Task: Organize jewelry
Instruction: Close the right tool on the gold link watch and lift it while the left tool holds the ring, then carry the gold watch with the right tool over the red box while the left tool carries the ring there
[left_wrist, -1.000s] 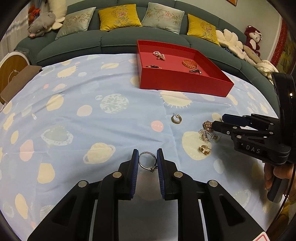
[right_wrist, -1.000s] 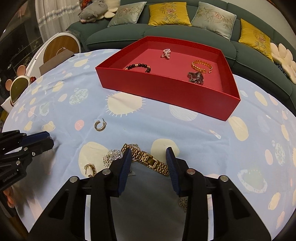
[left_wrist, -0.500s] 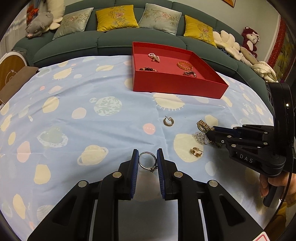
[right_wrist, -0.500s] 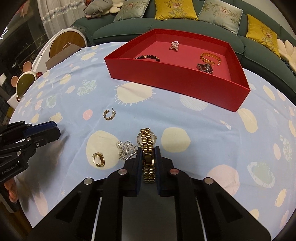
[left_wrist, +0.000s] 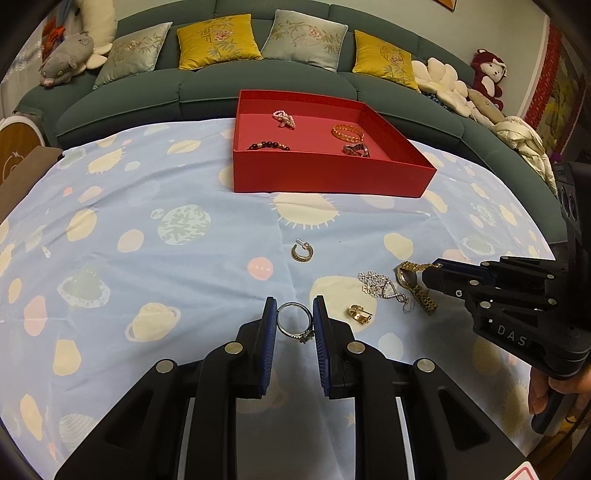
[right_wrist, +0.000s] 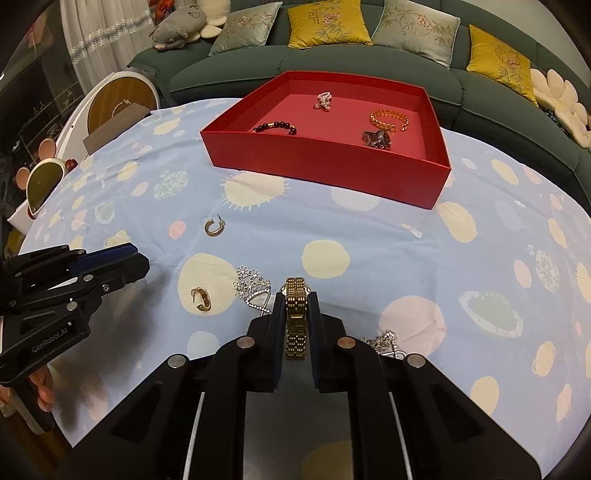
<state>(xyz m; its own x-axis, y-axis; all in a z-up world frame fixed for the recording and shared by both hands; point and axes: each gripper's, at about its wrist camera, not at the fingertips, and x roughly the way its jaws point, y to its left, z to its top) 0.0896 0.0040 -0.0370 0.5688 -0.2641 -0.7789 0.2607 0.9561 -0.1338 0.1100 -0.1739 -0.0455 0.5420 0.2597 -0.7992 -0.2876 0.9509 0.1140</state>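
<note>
My left gripper (left_wrist: 294, 317) is shut on a silver ring (left_wrist: 294, 322), held just above the blue cloth. My right gripper (right_wrist: 296, 306) is shut on the band of a gold watch (right_wrist: 295, 314); it also shows in the left wrist view (left_wrist: 413, 284), part lifted off the cloth. A red tray (left_wrist: 332, 175) at the far side holds a pearl piece (left_wrist: 283, 118), an amber bracelet (left_wrist: 348, 133), a dark bead bracelet (left_wrist: 268, 146) and a dark clip (left_wrist: 356, 150). On the cloth lie a gold hoop earring (left_wrist: 303, 252), a second gold earring (left_wrist: 360, 314) and a silver flower piece (left_wrist: 378, 286).
A green sofa (left_wrist: 258, 88) with cushions curves behind the table. A round white and wood object (right_wrist: 118, 107) and a small mirror (right_wrist: 44, 181) stand at the left edge. Another silver piece (right_wrist: 386, 341) lies beside my right gripper.
My right gripper closed on the gold watch and began lifting it. My left gripper, still holding the ring, has drawn back and risen slightly; the tray looks farther.
</note>
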